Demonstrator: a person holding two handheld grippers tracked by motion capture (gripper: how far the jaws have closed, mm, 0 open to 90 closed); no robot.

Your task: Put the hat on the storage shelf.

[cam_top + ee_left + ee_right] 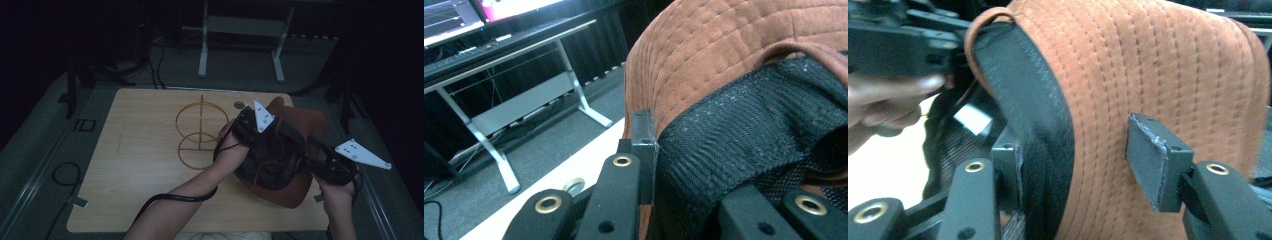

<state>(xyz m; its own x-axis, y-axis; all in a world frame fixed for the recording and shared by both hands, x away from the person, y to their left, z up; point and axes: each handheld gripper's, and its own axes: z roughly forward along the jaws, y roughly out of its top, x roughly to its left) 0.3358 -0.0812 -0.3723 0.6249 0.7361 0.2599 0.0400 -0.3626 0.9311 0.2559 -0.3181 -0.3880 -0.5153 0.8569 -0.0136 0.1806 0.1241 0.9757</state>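
Note:
A brown suede hat with a black inner band is held tilted above the right side of the table. My left gripper comes at it from the left; in the left gripper view it is shut on the hat's edge, the black band bunched between the jaws. My right gripper reaches in from the right. In the right gripper view it stands open astride the hat's edge, one jaw inside against the lining, the other pad just off the suede.
A gold wire stand with two rings on a central post stands mid-table, just left of the hat. A round metal grommet sits in the tabletop behind it. A grey desk frame stands beyond the table, with cables on the floor at left.

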